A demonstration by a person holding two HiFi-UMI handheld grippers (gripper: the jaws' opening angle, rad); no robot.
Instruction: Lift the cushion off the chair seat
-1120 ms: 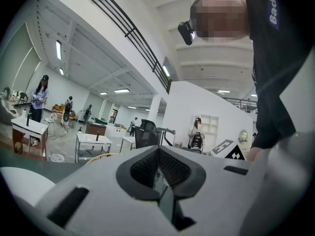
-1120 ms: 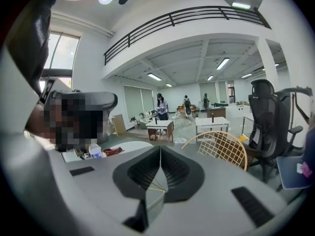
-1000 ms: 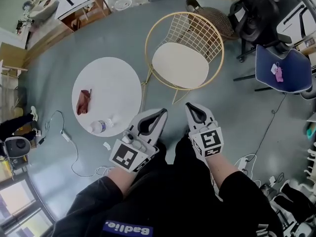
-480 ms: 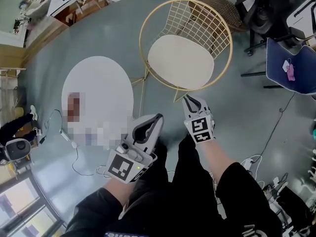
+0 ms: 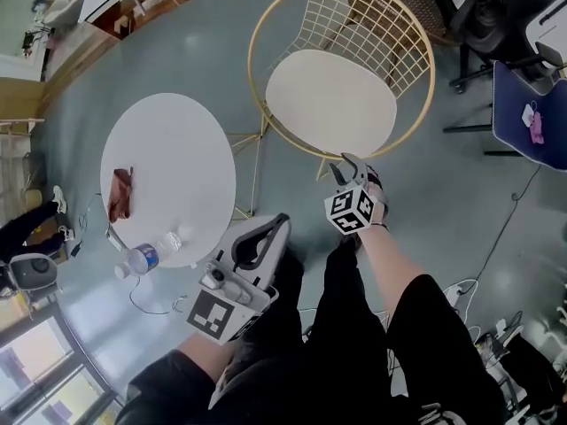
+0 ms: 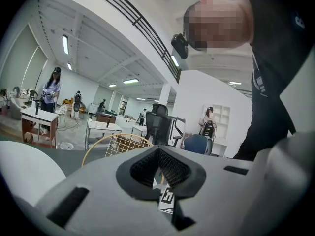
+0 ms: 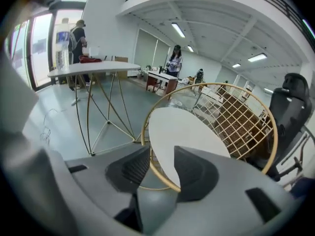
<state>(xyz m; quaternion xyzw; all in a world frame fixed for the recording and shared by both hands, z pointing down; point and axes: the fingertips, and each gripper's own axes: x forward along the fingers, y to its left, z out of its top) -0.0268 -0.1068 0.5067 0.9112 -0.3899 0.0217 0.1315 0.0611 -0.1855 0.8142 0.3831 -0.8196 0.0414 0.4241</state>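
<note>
A cream round cushion point(image 5: 330, 103) lies on the seat of a gold wire chair point(image 5: 252, 56). My right gripper point(image 5: 348, 168) points down at the chair's front rim, just short of it. Its jaws are opening and stand apart with nothing between them. In the right gripper view the right gripper point(image 7: 162, 152) frames the gold rim and the cushion point(image 7: 184, 129) beyond the gap. My left gripper point(image 5: 273, 228) hangs lower left over the floor, away from the chair, shut and empty. In the left gripper view the left gripper point(image 6: 158, 150) faces the chair's wire back point(image 6: 123, 144).
A white round table point(image 5: 168, 166) stands left of the chair, bearing a reddish item point(image 5: 121, 195) and a water bottle point(image 5: 146, 253). Its gold wire legs point(image 7: 101, 112) are near the chair. A blue chair point(image 5: 532, 118) and a black office chair point(image 5: 496, 7) stand to the right.
Both grippers have dropped lower. The right one has tipped downward toward the chair's front rim and its jaws have parted. The left stays shut.
</note>
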